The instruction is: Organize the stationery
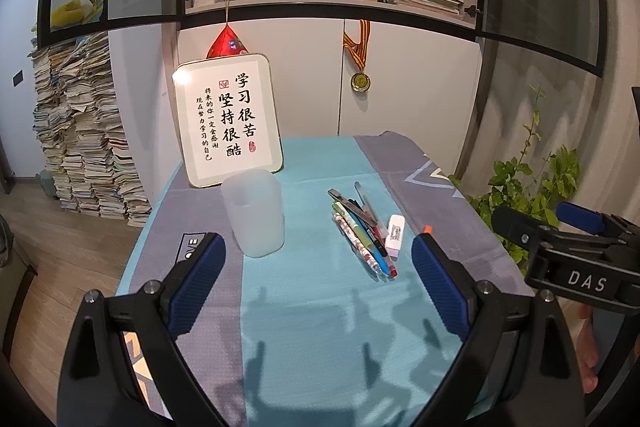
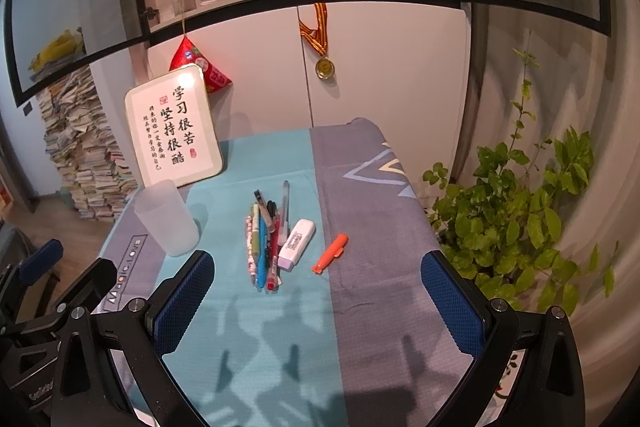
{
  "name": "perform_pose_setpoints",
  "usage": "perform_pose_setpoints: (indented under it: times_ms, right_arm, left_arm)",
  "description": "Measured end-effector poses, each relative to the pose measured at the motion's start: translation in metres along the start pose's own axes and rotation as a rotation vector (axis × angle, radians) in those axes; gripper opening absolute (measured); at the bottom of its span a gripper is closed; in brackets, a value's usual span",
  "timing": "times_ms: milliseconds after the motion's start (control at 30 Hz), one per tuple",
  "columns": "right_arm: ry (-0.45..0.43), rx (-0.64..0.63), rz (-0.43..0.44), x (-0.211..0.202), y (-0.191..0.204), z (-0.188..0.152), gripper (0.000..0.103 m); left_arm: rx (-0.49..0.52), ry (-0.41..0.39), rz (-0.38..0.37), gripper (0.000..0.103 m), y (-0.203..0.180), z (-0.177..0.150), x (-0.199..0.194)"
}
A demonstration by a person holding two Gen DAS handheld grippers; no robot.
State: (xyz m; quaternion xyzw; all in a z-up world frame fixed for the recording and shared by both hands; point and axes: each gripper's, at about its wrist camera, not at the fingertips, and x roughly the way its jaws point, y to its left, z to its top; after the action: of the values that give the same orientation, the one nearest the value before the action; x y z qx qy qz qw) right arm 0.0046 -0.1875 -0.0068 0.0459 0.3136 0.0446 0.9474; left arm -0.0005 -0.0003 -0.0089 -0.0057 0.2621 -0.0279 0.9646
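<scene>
A translucent white cup (image 1: 254,213) stands upright on the table, also in the right wrist view (image 2: 165,217). A pile of several pens (image 1: 362,231) lies to its right, with a white eraser (image 1: 395,231) beside it. In the right wrist view the pens (image 2: 266,239), the eraser (image 2: 297,244) and an orange marker (image 2: 331,253) lie in a row. My left gripper (image 1: 320,275) is open and empty, above the table in front of the cup and pens. My right gripper (image 2: 316,307) is open and empty, in front of the pens and marker.
The table has a teal and grey cloth (image 1: 320,307). A framed calligraphy sign (image 1: 228,123) leans at the back left. A white cabinet with a medal (image 1: 360,81) stands behind. A leafy plant (image 2: 516,219) is off the right edge; a book stack (image 1: 80,139) is at left.
</scene>
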Motion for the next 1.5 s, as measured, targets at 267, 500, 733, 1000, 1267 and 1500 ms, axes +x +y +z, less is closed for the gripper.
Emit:
perform_pose_setpoints:
  times_ms: [267,500,733,1000,1267,1500]
  right_arm:
    - [-0.023,-0.007,0.0,-0.005,0.007,0.002,0.103]
    - [-0.057,0.003,0.0,-0.008,0.005,0.0,0.096]
    - [-0.045,-0.002,0.056,-0.004,0.006,-0.004,0.08]
    - [-0.032,-0.032,0.11,0.001,0.01,-0.006,0.057]
    - [0.049,-0.002,0.143,0.03,0.003,-0.01,0.057]
    - [0.13,0.048,0.179,0.064,-0.01,-0.016,0.057]
  left_arm:
    - [-0.004,0.006,0.008,0.096,0.003,-0.002,0.001]
    - [-0.011,0.009,0.013,0.096,0.006,-0.003,0.003]
    - [-0.014,0.024,0.006,0.096,0.008,-0.007,0.007]
    - [-0.014,0.037,0.01,0.096,0.008,-0.009,0.014]
    - [-0.006,0.092,0.008,0.096,0.005,-0.014,0.037]
    - [-0.004,0.19,-0.011,0.095,0.004,-0.024,0.078]
